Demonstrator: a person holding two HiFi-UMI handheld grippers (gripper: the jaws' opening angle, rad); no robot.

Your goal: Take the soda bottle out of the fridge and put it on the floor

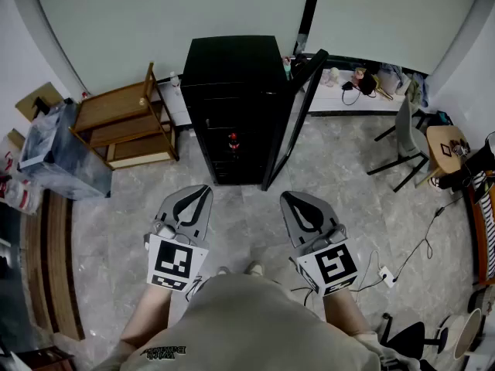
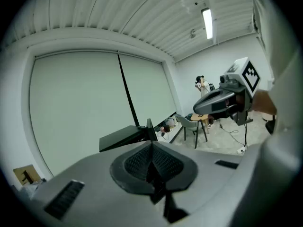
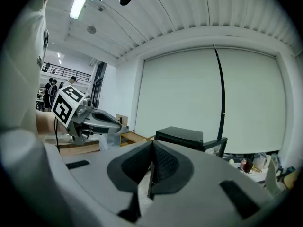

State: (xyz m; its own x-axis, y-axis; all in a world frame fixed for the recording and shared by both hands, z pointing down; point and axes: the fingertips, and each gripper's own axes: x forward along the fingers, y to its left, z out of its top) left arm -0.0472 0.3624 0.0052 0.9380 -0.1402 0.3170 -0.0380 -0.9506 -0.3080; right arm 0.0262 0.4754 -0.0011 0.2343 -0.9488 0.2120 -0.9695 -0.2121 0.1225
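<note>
The black fridge (image 1: 232, 91) stands ahead against the wall with its door (image 1: 298, 114) swung open to the right. Inside, on a shelf, a dark soda bottle (image 1: 233, 142) with a red label stands upright. My left gripper (image 1: 205, 190) and right gripper (image 1: 286, 197) hover side by side over the floor, well short of the fridge, both shut and empty. In the left gripper view the jaws (image 2: 151, 145) meet and the fridge (image 2: 125, 136) shows just beyond them. The right gripper view shows its jaws (image 3: 152, 143) closed too, with the fridge (image 3: 182, 135) behind.
A wooden shelf unit (image 1: 128, 122) and a plastic-wrapped bin (image 1: 58, 153) stand left of the fridge. To the right are a low white ledge (image 1: 340, 103) with small items, a grey chair (image 1: 406, 141), a round table (image 1: 448, 149) and floor cables (image 1: 418, 246).
</note>
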